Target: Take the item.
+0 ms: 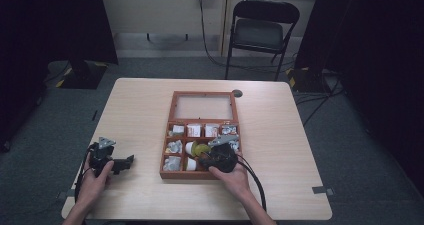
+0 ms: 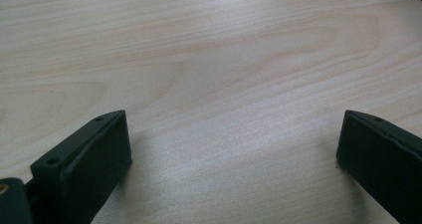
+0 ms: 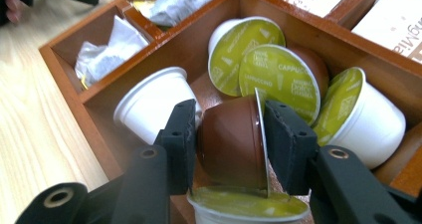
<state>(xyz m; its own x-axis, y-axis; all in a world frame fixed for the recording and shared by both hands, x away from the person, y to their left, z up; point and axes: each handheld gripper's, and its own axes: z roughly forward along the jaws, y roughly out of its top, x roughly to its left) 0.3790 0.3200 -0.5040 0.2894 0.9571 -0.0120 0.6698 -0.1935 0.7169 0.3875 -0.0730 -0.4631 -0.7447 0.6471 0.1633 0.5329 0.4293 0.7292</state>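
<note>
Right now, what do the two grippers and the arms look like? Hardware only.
Both are black handheld units. The left gripper carries a grey three-cornered plate on top; so does the right gripper, with a black cable trailing back past the forearm. The jaws are flat, matte black blocks with small round holes in their mounts. Forearms are bare, with no sleeves in frame.

On the yellow-green foil lid of the brown coffee capsule (image 3: 278, 74) in the wooden box's middle compartment you can read "CAPPUCCINO". The white packet (image 3: 398, 20) at far right shows partial letters, "ngMia"; other print is too small.
</note>
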